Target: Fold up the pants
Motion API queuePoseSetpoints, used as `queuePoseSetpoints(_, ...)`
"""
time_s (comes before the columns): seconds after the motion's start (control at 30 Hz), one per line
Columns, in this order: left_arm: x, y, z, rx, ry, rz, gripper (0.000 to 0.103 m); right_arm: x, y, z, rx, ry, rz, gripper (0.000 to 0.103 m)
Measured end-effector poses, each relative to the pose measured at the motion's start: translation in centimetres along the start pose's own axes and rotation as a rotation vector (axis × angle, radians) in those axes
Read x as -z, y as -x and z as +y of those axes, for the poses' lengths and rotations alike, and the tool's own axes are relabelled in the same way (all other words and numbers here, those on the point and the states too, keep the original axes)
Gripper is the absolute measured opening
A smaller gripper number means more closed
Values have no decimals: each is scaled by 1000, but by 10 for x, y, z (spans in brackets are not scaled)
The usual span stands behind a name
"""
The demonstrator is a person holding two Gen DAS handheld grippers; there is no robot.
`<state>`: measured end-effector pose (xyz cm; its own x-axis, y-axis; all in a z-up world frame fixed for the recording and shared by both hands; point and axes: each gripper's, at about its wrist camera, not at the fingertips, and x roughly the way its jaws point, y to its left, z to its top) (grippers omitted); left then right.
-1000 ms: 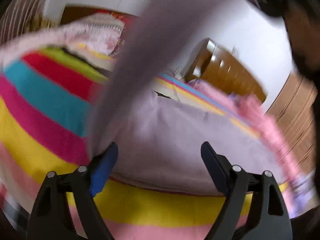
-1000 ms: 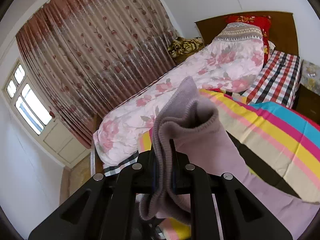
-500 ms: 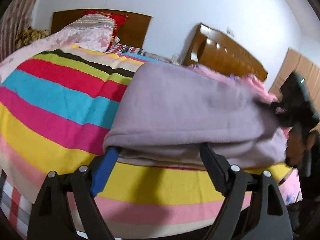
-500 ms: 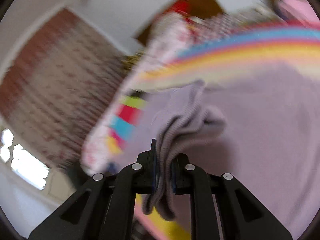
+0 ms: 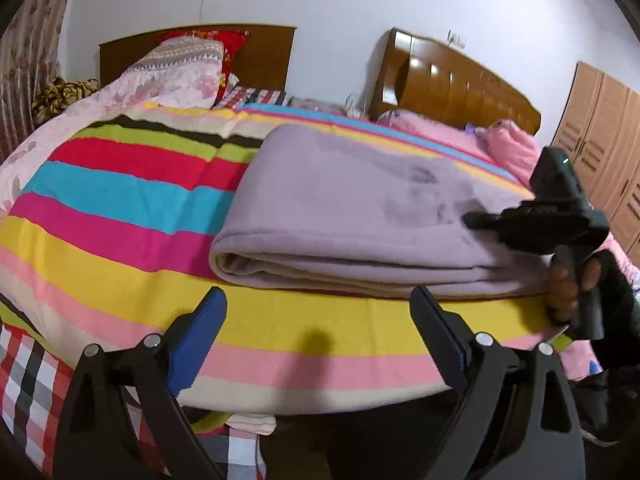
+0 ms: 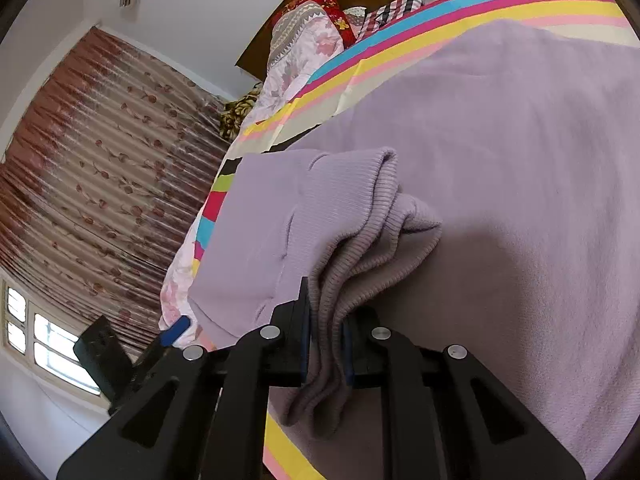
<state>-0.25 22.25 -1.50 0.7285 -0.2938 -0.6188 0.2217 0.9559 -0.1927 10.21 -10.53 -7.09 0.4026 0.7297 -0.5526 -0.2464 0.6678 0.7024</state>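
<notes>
Lilac pants lie folded over on the striped bedspread, their rounded fold edge towards the left wrist camera. My left gripper hovers just in front of that edge; its jaws are opening and nothing is between them. My right gripper is shut on the ribbed end of the pants and holds it low over the lower layer. In the left wrist view the right gripper rests at the pants' right end, with a hand on its handle.
A floral quilt and pillows lie at the head of the bed, with two wooden headboards behind. A wardrobe stands at the right. A checked sheet hangs at the bed's near corner. A curtain and window are on the left.
The right gripper swung down with the ribbed end and laid the raised pants over onto themselves. The left gripper's jaws widened and drew back from the fold edge.
</notes>
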Motion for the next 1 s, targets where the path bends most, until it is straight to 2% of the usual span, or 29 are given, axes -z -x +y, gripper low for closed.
queuePoseSetpoints(0.2,-13,10,-13,23,-2,-59,94,-15,16,27,12,93,-26,15)
queuePoseSetpoints(0.3,-21,13,-22,49,-18,-80,94,-24,44,34,32,133,-71,14)
queuePoseSetpoints(0.37,-24,14,-30,69,-34,-91,94,-27,52,19,79,118,-73,14)
queuePoseSetpoints(0.47,-27,9,-39,96,-58,-85,95,-27,45,-31,147,-1,-26,14)
queuePoseSetpoints(0.5,-27,5,-40,99,-62,-77,95,-23,40,-43,134,-28,-6,14)
queuePoseSetpoints(0.6,-31,-6,-42,75,-75,-57,95,-21,45,-31,150,14,-33,13)
queuePoseSetpoints(0.67,-36,-6,-44,66,-78,-67,95,-22,60,-17,110,32,-68,13)
queuePoseSetpoints(0.77,-40,-2,-45,70,-80,-85,95,-15,71,-9,103,49,-77,13)
queuePoseSetpoints(0.87,-42,-5,-42,65,-75,-83,95,-12,55,-29,155,17,-45,13)
queuePoseSetpoints(0.9,-43,-9,-41,63,-68,-77,95,-13,49,-40,156,-13,-35,13)
queuePoseSetpoints(0.93,-44,-12,-41,58,-65,-74,95,-13,46,-53,118,-57,-38,10)
queuePoseSetpoints(1.0,-46,-15,-42,65,-64,-70,95,-15,50,-52,121,-62,-49,9)
